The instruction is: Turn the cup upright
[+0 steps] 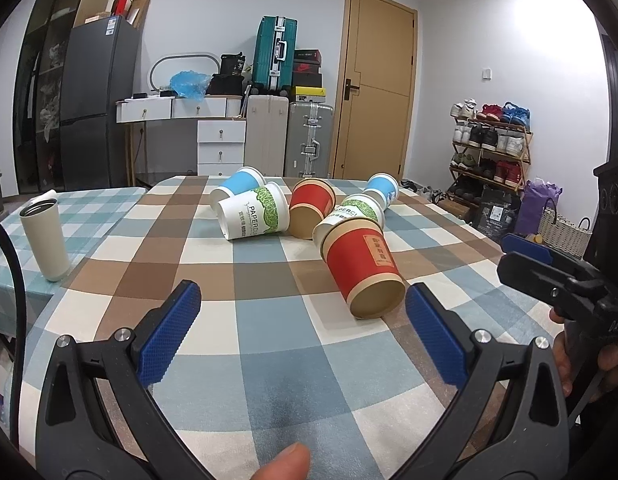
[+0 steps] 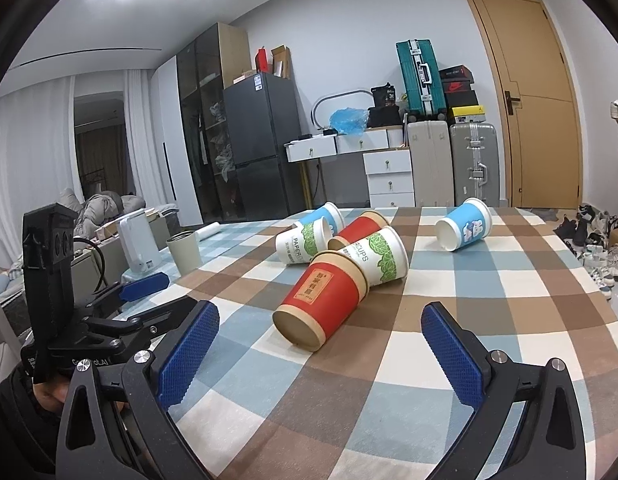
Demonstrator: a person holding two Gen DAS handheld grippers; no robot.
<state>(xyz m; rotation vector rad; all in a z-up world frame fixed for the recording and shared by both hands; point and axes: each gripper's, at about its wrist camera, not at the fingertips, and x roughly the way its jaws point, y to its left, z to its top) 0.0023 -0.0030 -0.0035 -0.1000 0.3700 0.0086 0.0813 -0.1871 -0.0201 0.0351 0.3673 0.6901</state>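
Both claws, left [image 1: 303,308] and right [image 2: 320,332], hang apart and empty near the red cup [image 2: 321,304] lying on the bench [image 2: 389,380]; a glancing nudge could roll it away.

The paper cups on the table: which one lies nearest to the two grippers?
The front red cup, its brown base facing the grippers; the other five cups lie behind it.

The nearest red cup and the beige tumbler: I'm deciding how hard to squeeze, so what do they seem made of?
The nearest red cup looks like matte paperboard: kraft-brown rim bands and a recessed base, so probably easy to crush. The beige tumbler seems metal with a matte coating; its open mouth shows a shiny steel-like lining, though that is a guess.
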